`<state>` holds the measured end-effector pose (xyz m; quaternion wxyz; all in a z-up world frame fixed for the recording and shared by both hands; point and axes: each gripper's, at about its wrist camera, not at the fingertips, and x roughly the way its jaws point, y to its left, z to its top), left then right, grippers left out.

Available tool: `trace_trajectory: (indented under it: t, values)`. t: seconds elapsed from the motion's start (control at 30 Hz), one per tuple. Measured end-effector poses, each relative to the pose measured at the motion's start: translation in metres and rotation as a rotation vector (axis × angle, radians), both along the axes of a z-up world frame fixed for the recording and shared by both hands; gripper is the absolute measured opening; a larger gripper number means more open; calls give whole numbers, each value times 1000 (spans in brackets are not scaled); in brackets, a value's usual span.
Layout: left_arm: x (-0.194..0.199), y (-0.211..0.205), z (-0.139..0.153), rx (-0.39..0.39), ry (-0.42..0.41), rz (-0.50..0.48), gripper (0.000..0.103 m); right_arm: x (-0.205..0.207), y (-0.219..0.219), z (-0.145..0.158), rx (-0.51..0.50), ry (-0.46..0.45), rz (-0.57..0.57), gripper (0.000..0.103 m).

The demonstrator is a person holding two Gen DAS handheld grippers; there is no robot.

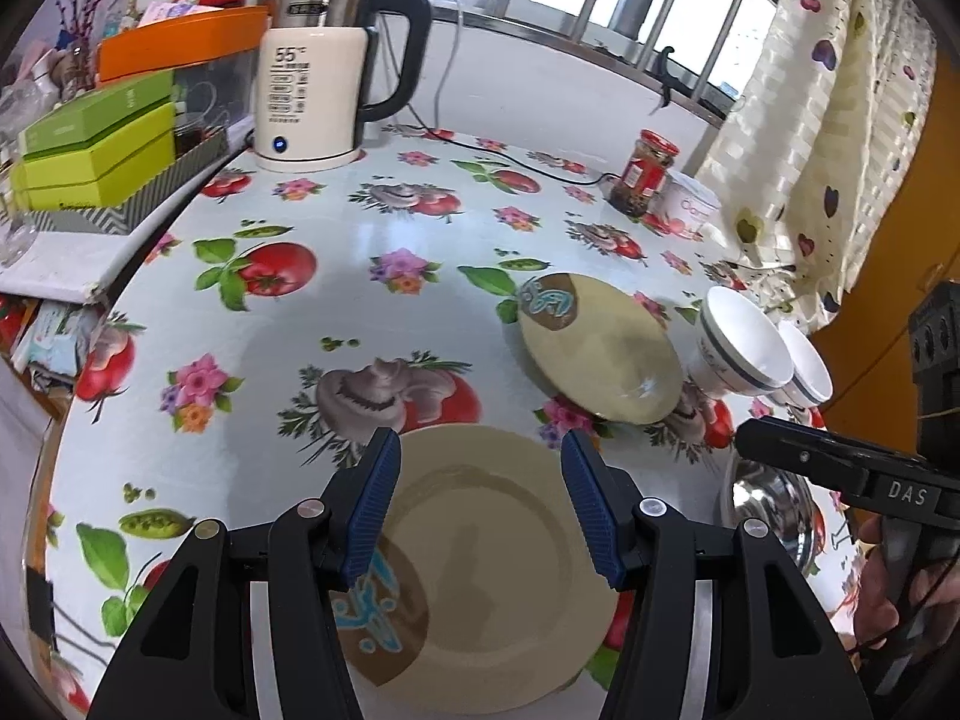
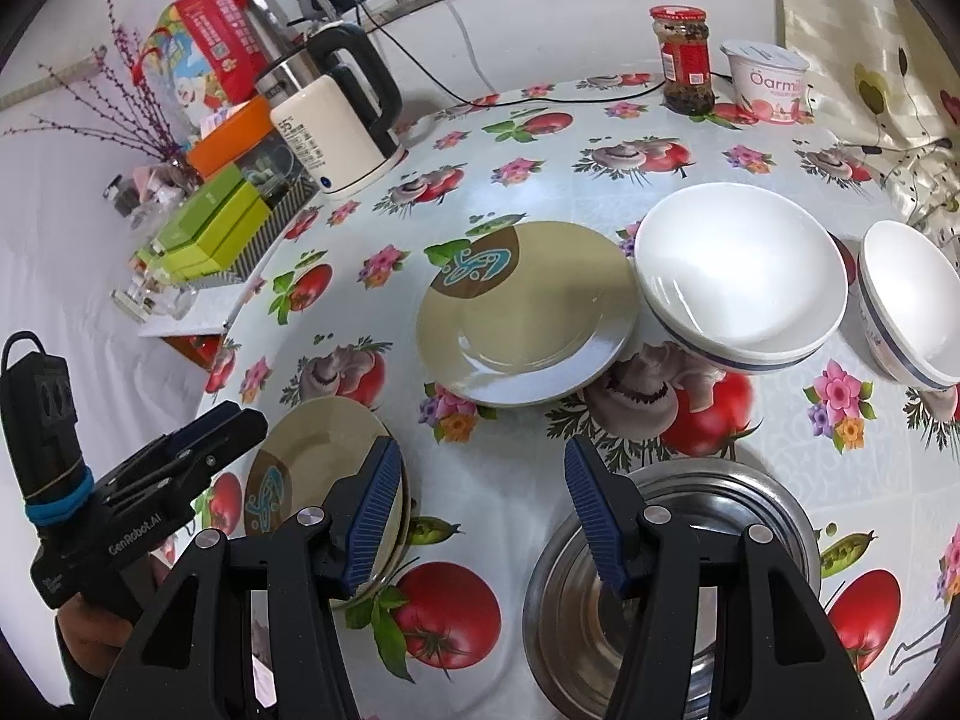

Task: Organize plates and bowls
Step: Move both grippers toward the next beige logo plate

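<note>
Left gripper [image 1: 480, 498]: fingers are spread wide above the near plate [image 1: 498, 570], nothing is held; in the right view it [image 2: 225, 420] is seen side-on at the left edge, and its opening cannot be told there.
Right gripper [image 2: 483, 510]: fingers are spread wide and empty, between the near plate [image 2: 312, 468] and the steel bowl [image 2: 678, 588]; in the left view only its dark side [image 1: 840, 468] is shown, over the steel bowl [image 1: 774, 498].
Near plate: lies flat at the table's near edge; in the right view a second rim is seen beneath it, which the left view does not show.
Far plate [image 2: 528, 312]: is tilted, one edge resting against the first white bowl [image 2: 738, 282]; in the left view it [image 1: 600, 348] is seen beside that bowl [image 1: 744, 342].
White bowls: two are seen side by side, the second [image 2: 906, 306] further right; both are tipped in the left view, the second [image 1: 807, 369] partly hidden.
Steel bowl: sits upright on the table [image 2: 540, 138]; its inside is shown only in the right view.
Kettle [image 1: 324, 78]: stands at the table's far left.
Jar [image 2: 684, 60] and tub [image 2: 768, 81]: stand together at the far edge.
</note>
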<state>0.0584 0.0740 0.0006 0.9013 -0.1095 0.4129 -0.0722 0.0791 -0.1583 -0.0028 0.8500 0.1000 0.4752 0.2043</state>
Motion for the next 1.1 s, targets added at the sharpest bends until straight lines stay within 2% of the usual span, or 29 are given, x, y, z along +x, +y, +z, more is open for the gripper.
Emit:
trace_trajectory:
  t: [0.27, 0.6, 0.83, 1.1]
  values:
    - [20, -7, -1, -37, 24, -27, 57, 12, -2, -4, 10, 18, -22, 57]
    - [59, -14, -4, -47, 60, -96, 57, 32, -7, -16, 25, 56, -75, 57]
    - [95, -26, -13, -53, 117, -167, 57, 45, -10, -25, 17, 84, -109, 57]
    - [130, -35, -26, -56, 174, -204, 57, 59, -10, -31, -19, 111, -138, 57]
